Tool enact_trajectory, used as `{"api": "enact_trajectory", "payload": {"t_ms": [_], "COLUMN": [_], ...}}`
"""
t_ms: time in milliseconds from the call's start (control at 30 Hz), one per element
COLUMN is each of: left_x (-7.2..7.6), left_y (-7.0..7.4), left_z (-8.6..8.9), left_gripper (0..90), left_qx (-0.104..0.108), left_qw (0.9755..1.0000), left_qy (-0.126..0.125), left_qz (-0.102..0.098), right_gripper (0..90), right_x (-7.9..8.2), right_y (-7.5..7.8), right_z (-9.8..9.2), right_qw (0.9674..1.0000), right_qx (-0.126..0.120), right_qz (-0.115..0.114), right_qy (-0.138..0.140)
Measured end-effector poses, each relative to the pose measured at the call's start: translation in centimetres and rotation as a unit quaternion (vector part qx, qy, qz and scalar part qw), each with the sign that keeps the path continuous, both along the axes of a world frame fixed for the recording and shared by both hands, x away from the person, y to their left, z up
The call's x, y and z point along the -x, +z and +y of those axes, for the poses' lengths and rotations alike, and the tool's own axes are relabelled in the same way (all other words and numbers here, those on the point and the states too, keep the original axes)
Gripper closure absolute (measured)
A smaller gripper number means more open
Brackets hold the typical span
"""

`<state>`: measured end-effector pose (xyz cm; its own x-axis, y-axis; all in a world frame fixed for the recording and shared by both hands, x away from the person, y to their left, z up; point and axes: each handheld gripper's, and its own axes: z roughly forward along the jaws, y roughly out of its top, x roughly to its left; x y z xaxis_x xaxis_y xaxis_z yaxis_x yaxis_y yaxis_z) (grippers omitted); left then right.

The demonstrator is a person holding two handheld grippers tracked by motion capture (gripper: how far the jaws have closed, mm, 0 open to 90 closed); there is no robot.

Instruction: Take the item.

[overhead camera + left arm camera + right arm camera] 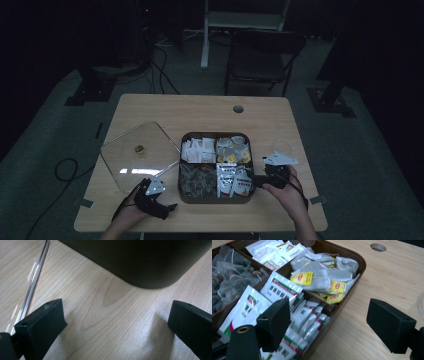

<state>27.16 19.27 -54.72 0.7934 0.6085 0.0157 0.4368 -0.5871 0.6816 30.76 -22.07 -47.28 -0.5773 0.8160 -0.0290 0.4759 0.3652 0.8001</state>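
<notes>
My right gripper (260, 178), jaws wide and empty, hung at the right wall of the tea box (216, 135), whose white sachets (294, 315) lay just left of it.

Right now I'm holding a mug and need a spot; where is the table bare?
Bare wood runs along the far edge of the table, behind the glass lid and the tea box, around the cable hole. The near edge is crowded by both hands.
</notes>
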Motion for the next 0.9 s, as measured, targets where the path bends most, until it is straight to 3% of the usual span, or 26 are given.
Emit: {"api": "enact_trajectory", "payload": {"t_ms": [333,567,900], "left_x": [0.0,0.0,0.0], "left_y": [0.0,0.0,0.0], "left_z": [0.0,0.0,0.0], "left_gripper": [1.6,1.6,1.5], "left_qx": [0.001,0.0,0.0], "left_qw": [1.0,1.0,1.0], "left_qy": [0.0,0.0,0.0], "left_qz": [0.0,-0.002,0.0], "right_gripper": [23.5,31.6,33.2], "right_x": [-2.3,-3.8,-5.8], "right_y": [0.2,-0.1,-0.7], "right_z": [1.5,2.5,3.4], "right_qw": [0.9999,0.9998,0.9996], "right_qx": [0.001,0.006,-0.001], "right_qz": [0.005,0.009,0.018], "right_qy": [0.009,0.015,0.02]}}
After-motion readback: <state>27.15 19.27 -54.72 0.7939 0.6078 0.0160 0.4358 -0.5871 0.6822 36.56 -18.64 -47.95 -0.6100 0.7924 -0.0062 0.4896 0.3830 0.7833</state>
